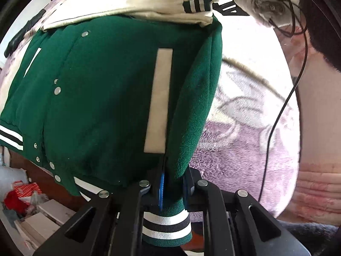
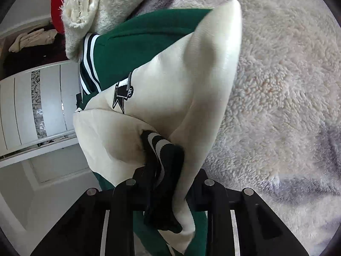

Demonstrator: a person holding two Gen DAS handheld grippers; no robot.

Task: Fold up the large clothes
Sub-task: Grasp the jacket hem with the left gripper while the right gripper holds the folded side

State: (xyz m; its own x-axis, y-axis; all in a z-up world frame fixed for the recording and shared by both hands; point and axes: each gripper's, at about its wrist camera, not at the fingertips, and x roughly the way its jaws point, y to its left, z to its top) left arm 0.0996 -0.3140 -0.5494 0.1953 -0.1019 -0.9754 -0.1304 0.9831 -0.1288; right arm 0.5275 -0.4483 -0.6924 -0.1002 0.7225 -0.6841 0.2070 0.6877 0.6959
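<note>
A green varsity jacket (image 1: 102, 98) with cream sleeves, silver snaps and striped ribbing lies on a fluffy bed blanket (image 1: 240, 128). My left gripper (image 1: 173, 188) is shut on the jacket's folded green edge by the striped hem ribbing (image 1: 166, 228), which hangs between the fingers. In the right wrist view, my right gripper (image 2: 168, 177) is shut on the cream sleeve (image 2: 191, 89) and its black-and-white striped cuff (image 2: 159, 149), lifted above the blanket. The jacket's green body (image 2: 136, 42) shows behind the sleeve. The right gripper also shows far off in the left wrist view (image 1: 230, 6).
A cream plush blanket (image 2: 287, 85) covers the bed. A black cable (image 1: 283, 106) hangs over the blanket at right. White wardrobe doors (image 2: 32, 106) stand to the left. Boxes and red clutter (image 1: 27, 202) lie on the floor at lower left. A cream fluffy garment (image 2: 102, 4) lies beyond the jacket.
</note>
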